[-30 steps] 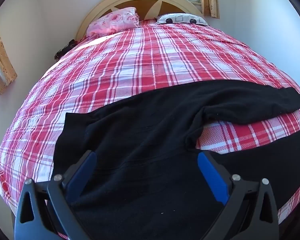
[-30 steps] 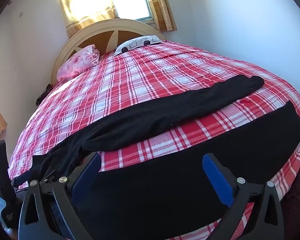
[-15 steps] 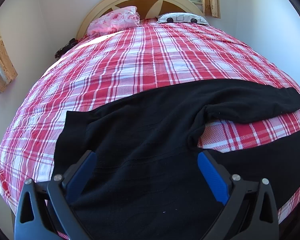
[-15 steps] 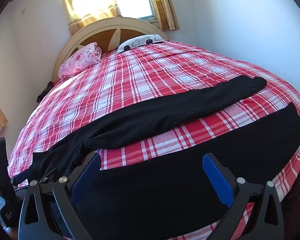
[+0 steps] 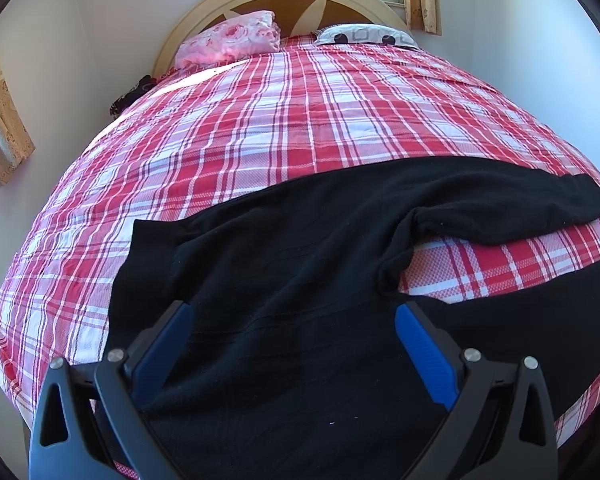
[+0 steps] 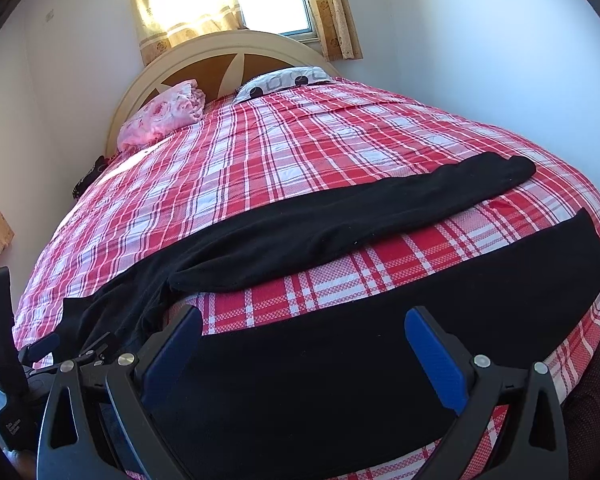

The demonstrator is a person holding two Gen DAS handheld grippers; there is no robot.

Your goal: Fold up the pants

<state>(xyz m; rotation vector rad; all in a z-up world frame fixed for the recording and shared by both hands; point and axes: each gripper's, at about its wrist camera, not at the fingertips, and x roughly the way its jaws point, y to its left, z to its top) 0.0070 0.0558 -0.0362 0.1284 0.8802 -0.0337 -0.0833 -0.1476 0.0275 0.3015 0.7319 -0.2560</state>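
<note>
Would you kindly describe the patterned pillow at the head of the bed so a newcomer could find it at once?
Start at the arched headboard under the window, where the red plaid bed cover ends. Two soft items lie there: the patterned pillow lies flat on the right. It is white with grey squares and black dots, unlike the rumpled pink floral bundle beside it.

No readable text, brands or numbers in either view. Small white print on the other gripper's body (image 6: 14, 426) is too blurred to read.
</note>
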